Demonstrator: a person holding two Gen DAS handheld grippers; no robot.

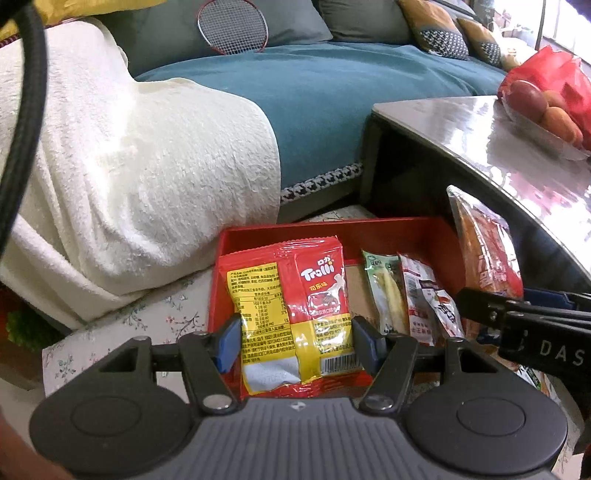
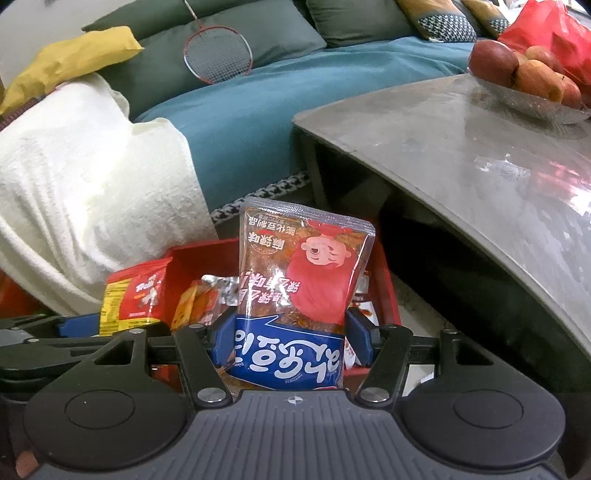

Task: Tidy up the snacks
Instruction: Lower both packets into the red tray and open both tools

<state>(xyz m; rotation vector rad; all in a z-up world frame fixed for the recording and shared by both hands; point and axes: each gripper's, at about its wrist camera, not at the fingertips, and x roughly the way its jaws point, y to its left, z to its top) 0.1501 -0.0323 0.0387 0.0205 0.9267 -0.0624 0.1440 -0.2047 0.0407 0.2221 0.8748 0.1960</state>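
Observation:
My left gripper (image 1: 297, 341) is shut on a red and yellow Trolli gummy packet (image 1: 291, 314), held above the red box (image 1: 369, 229). In the right wrist view the same Trolli packet (image 2: 135, 297) shows at the left. My right gripper (image 2: 291, 338) is shut on a clear and blue spicy snack pouch (image 2: 303, 280), held upside down over the red box (image 2: 389, 295). That pouch (image 1: 484, 254) and the right gripper's fingers (image 1: 491, 308) appear at the right of the left wrist view. Several small packets (image 1: 406, 299) lie inside the box.
A grey glossy coffee table (image 2: 480, 155) stands to the right, with a glass bowl of apples (image 2: 524, 74) and a red bag (image 2: 546, 33). Behind are a teal sofa (image 1: 332, 103), a white blanket (image 1: 129, 177) and a badminton racket (image 1: 232, 26). A floral cloth (image 1: 122, 328) lies under the box.

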